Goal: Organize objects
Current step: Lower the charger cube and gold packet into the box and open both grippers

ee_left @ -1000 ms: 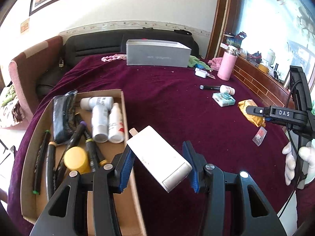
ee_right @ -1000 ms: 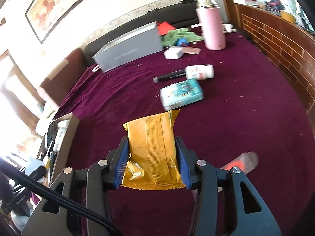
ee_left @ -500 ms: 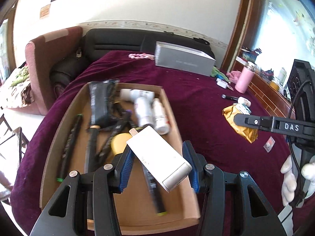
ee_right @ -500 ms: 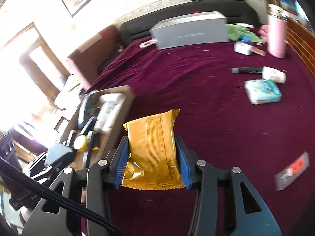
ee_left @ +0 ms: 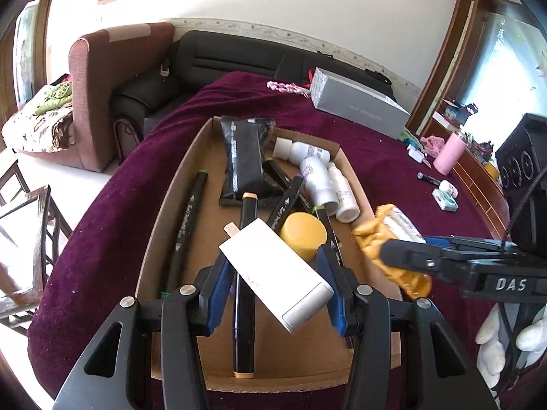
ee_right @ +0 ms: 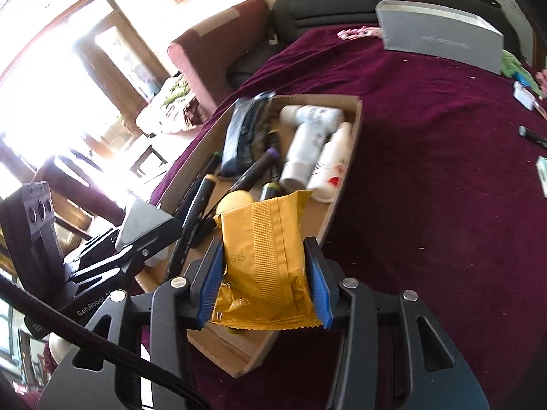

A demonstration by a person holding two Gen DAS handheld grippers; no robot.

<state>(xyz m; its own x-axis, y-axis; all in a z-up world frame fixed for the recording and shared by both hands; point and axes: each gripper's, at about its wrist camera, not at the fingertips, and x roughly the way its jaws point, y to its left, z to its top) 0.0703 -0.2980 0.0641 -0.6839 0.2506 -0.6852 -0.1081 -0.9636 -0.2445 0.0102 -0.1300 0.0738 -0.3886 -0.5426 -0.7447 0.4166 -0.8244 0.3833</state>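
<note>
Left wrist view: left gripper (ee_left: 275,292) clamped on a white rectangular box (ee_left: 275,273), tilted between the blue pads (ee_left: 218,290), above the near half of a cardboard tray (ee_left: 164,212). Just past the fingertips, inside the tray: a yellow round cap (ee_left: 302,235), several black markers (ee_left: 184,225), further on a black pouch (ee_left: 244,160) and three white bottles (ee_left: 319,177) at the far right corner. To the right of the tongs, right gripper (ee_left: 407,259) reaching in from the side, pinching a yellow snack packet (ee_left: 386,239) over the tray's right rim. Beyond, on the maroon cloth (ee_left: 376,157): a grey long box (ee_left: 355,106), a pink flask (ee_left: 449,159), a small teal pack (ee_left: 444,200). Right wrist view: right gripper (ee_right: 263,285) closed on the same yellow snack packet (ee_right: 265,263), held upright between both pads, above the tray's near right corner (ee_right: 253,355). Left of these tongs, left gripper (ee_right: 136,246) with the white box (ee_right: 143,225) partly in sight. Ahead: markers (ee_right: 195,212), white bottles (ee_right: 307,150), black pouch (ee_right: 242,133); far off, the grey long box (ee_right: 441,37).
</note>
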